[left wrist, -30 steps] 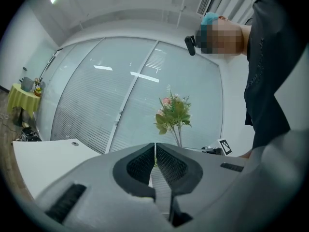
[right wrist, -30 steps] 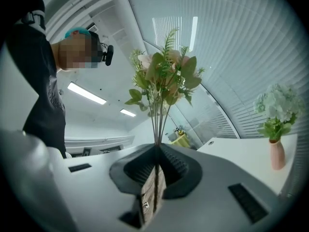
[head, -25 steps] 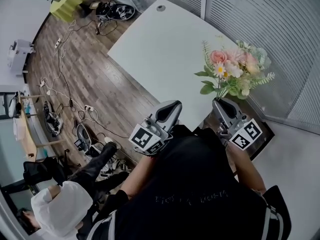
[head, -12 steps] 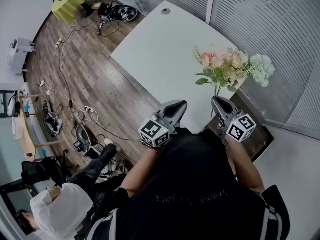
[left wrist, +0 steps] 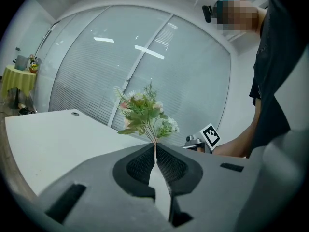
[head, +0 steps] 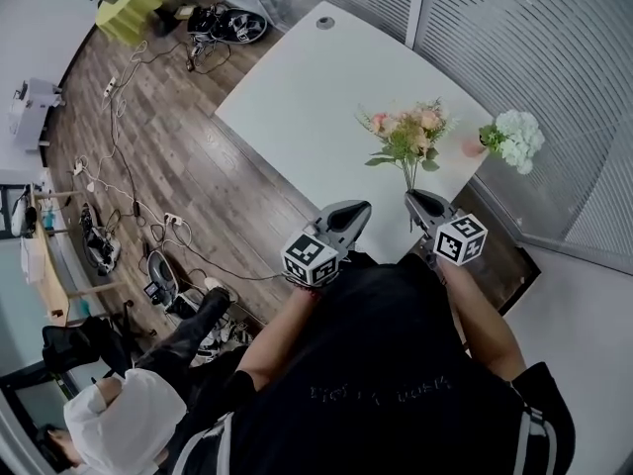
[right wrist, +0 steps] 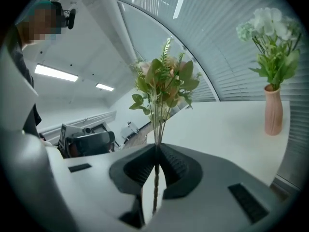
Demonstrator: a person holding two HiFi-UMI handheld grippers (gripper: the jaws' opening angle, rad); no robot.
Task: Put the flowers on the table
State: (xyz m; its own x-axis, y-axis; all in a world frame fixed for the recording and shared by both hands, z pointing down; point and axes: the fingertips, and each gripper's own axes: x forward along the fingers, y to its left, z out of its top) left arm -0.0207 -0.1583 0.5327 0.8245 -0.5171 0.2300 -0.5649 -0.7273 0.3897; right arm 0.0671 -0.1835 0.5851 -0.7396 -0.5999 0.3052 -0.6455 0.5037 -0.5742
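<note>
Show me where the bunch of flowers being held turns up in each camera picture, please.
Head view: the bouquet is right of centre, rising from the right gripper, above the white table.
Left gripper view: the bouquet is at centre, just above this gripper's closed jaws.
Right gripper view: the bouquet is at centre, its stems clamped between the jaws.
Shared landmark: the white table shows in all three.

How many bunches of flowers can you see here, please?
2. A pink bouquet held in the right gripper; a white bunch in a vase on the table.
</note>
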